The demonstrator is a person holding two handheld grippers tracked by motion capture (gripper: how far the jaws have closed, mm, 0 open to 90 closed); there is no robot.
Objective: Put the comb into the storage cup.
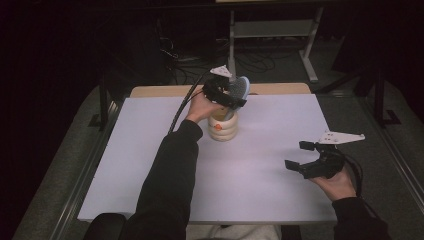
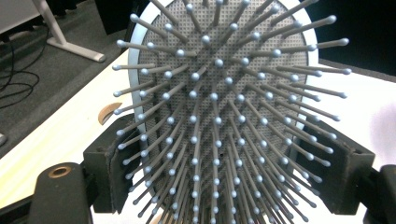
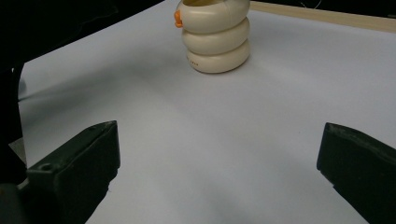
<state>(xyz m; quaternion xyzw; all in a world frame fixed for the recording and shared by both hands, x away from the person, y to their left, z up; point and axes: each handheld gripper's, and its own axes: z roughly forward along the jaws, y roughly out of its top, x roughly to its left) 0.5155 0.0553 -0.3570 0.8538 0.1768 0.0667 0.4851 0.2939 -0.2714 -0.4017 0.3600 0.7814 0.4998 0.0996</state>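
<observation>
Two grippers: left gripper (image 1: 226, 94) clamps the hairbrush (image 1: 240, 88) above the cream holder (image 1: 223, 126) near the tabletop's far edge; handle probably inside. Lower straight. Right gripper (image 1: 306, 157) spread, idle.

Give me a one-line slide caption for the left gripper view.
Left gripper shut on a hairbrush, its bristles facing the camera, above the white table.
</observation>
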